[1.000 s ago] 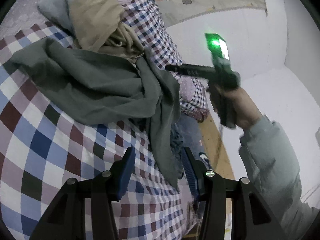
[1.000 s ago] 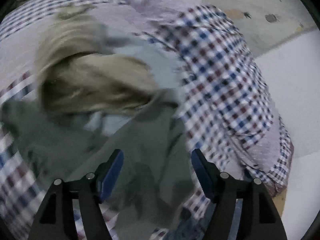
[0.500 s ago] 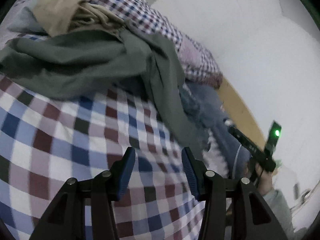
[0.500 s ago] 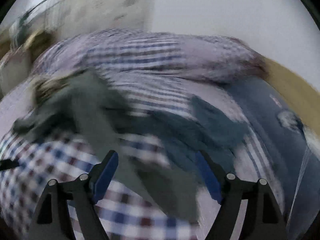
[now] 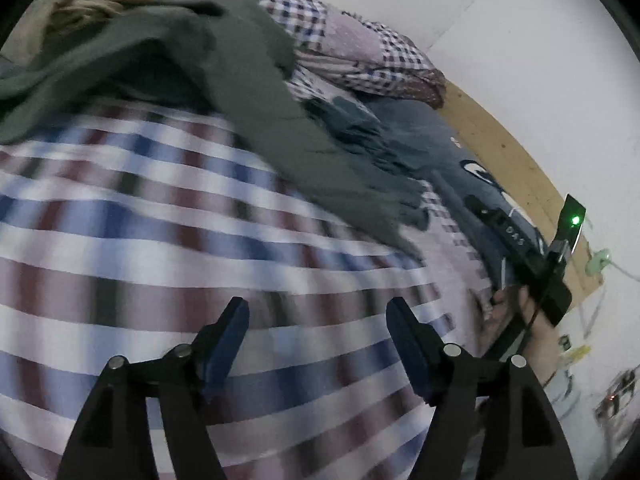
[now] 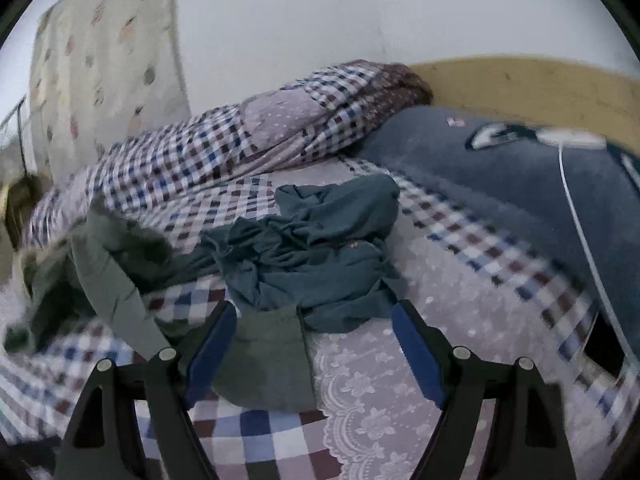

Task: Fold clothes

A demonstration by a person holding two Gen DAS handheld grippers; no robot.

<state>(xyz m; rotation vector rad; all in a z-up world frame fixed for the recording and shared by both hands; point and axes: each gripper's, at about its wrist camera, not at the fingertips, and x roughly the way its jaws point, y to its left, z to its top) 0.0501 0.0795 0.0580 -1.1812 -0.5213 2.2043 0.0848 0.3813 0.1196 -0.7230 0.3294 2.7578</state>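
A grey-green garment (image 5: pixel 224 64) lies rumpled across the checked bedspread (image 5: pixel 160 248), one long part trailing to the right. Its end (image 6: pixel 264 360) lies flat just ahead of my right gripper (image 6: pixel 312 344), which is open and empty. Behind that end sits a crumpled teal garment (image 6: pixel 320 248). A tan garment (image 5: pixel 80 4) pokes out at the far left of the pile. My left gripper (image 5: pixel 318 344) is open above bare bedspread, well short of the grey-green garment. The right gripper's body (image 5: pixel 532 256), with a green light, shows in the left wrist view, held by a hand (image 5: pixel 516 320).
A rolled checked quilt (image 6: pixel 248 136) lies along the wall behind the clothes. A dark blue pillow (image 6: pixel 500 176) with a white cable (image 6: pixel 580 232) across it rests against the wooden headboard (image 6: pixel 532 88). A patterned curtain (image 6: pixel 100 64) hangs at the left.
Both grippers have swung right and lower over the bed. The right wrist view now faces the teal garment and the pillow; the left gripper's jaws have spread a little wider.
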